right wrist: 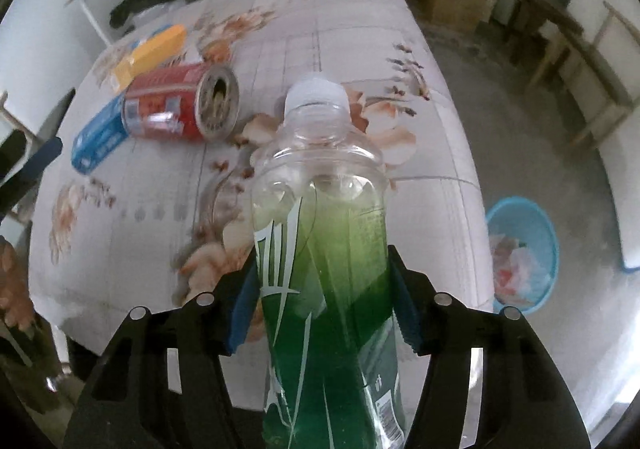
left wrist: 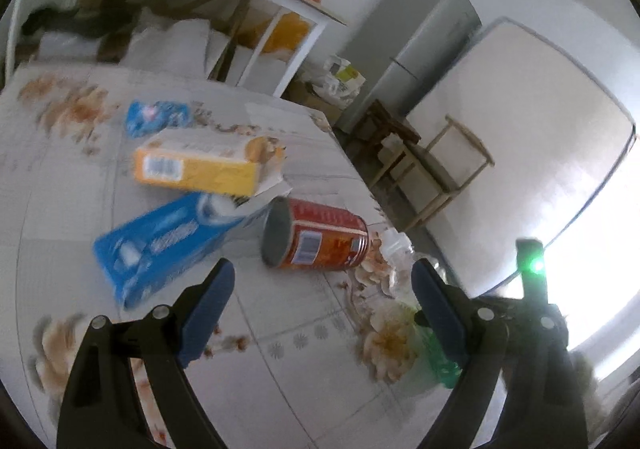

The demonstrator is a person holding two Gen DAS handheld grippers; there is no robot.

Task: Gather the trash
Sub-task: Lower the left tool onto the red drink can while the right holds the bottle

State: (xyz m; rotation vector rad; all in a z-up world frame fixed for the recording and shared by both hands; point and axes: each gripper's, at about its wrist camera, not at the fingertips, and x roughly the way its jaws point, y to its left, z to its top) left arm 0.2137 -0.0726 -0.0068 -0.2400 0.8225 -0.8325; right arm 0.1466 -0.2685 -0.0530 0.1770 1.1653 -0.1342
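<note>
Claw pads of the right claw (right wrist: 324, 289) are pressing both sides of a clear plastic bottle (right wrist: 320, 209) with a green label and white cap, gripping it; the bottle is pointing away from the camera above the flower-patterned counter (right wrist: 360, 49). Left claw (left wrist: 324, 289) is standing wide apart with nothing between its fingers, hovering over the counter. Just beyond it, a red can (left wrist: 320, 237) is lying on its side, touching a blue box (left wrist: 160, 245). Farther back, a yellow box (left wrist: 196, 169) and a blue wrapper (left wrist: 156, 117) are lying. On the floor beside the counter, a blue bin (right wrist: 524, 253) is holding crumpled waste.
</note>
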